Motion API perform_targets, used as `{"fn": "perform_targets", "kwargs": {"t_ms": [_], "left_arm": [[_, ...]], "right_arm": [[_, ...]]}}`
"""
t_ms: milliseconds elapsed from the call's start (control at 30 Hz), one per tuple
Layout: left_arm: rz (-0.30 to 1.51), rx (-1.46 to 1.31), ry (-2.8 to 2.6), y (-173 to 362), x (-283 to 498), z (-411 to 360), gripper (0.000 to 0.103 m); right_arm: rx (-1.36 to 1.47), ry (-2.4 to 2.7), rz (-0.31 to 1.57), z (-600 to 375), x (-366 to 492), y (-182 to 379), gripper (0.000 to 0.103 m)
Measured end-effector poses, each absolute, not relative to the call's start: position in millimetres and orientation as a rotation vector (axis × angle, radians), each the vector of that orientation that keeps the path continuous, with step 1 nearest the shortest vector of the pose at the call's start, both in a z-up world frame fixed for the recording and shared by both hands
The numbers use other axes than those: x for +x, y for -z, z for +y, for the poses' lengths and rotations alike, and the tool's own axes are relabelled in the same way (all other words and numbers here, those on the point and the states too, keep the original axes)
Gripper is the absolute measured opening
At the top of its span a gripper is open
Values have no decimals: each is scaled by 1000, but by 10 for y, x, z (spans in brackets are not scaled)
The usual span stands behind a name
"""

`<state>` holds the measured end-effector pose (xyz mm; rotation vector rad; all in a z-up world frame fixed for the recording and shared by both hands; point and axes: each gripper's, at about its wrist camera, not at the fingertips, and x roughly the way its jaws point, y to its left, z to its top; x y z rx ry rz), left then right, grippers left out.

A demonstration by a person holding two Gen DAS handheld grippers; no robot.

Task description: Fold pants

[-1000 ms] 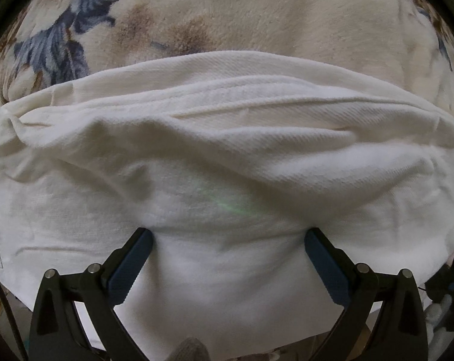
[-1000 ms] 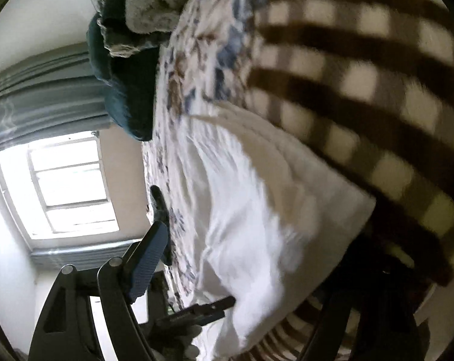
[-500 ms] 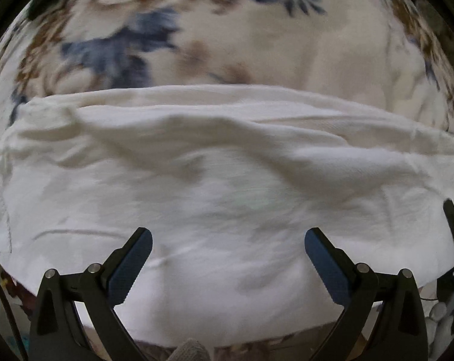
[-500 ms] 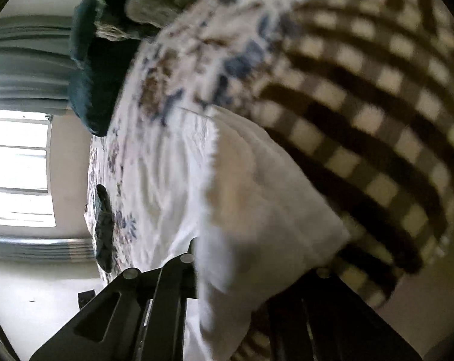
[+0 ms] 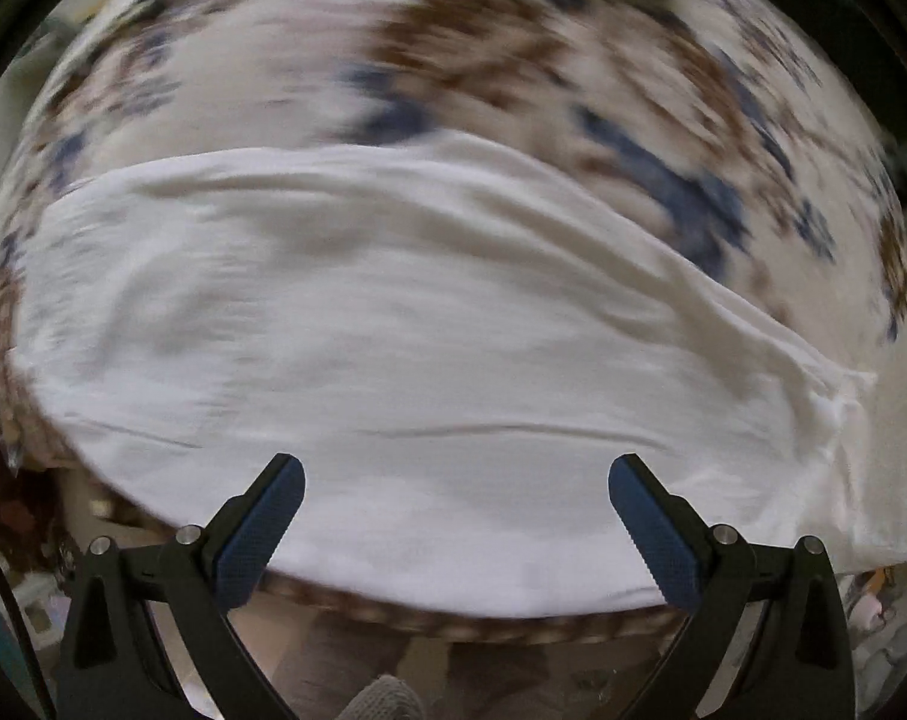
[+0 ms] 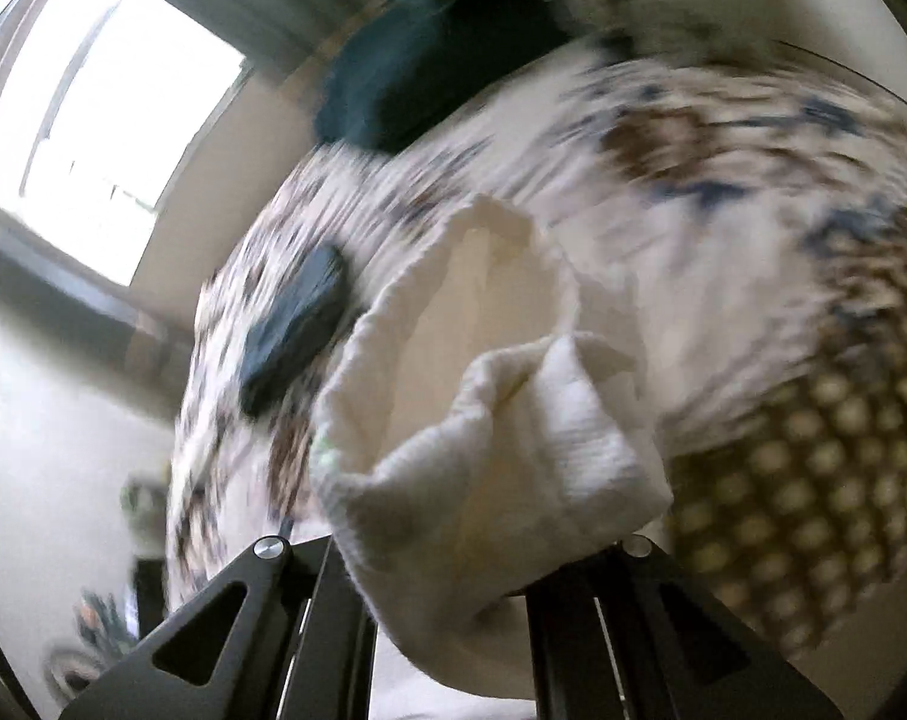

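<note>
Where pants [image 5: 429,360] end, floral bedspread [image 5: 513,60].

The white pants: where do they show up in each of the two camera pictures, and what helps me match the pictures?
Left wrist view: the white pants lie spread across the middle, above the open left gripper.
Right wrist view: a bunched end fills the lower centre, clamped in the shut right gripper.
Shared landmark: the floral blanket beneath them.
</note>
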<state>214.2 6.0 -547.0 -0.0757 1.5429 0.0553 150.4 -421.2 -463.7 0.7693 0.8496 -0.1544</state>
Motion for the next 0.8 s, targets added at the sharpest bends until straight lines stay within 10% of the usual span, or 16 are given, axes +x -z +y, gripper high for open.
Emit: {"fn": "perform_targets", "kwargs": {"t_ms": [400, 500, 633, 800], "left_arm": [[1493, -132, -313, 5455, 1962, 1747, 103], [1484, -160, -317, 5441, 1971, 1912, 103], [1481, -233, -251, 5418, 2135, 1851, 103], [1511, -344, -79, 5463, 2347, 1491, 103]], "right_arm": [[285, -108, 1196, -1097, 2094, 5807, 8], [149, -142, 1274, -832, 2031, 5948, 21], [314, -307, 1361, -1017, 1887, 5770, 75], [521, -188, 1365, -1789, 1503, 5413, 75]]}}
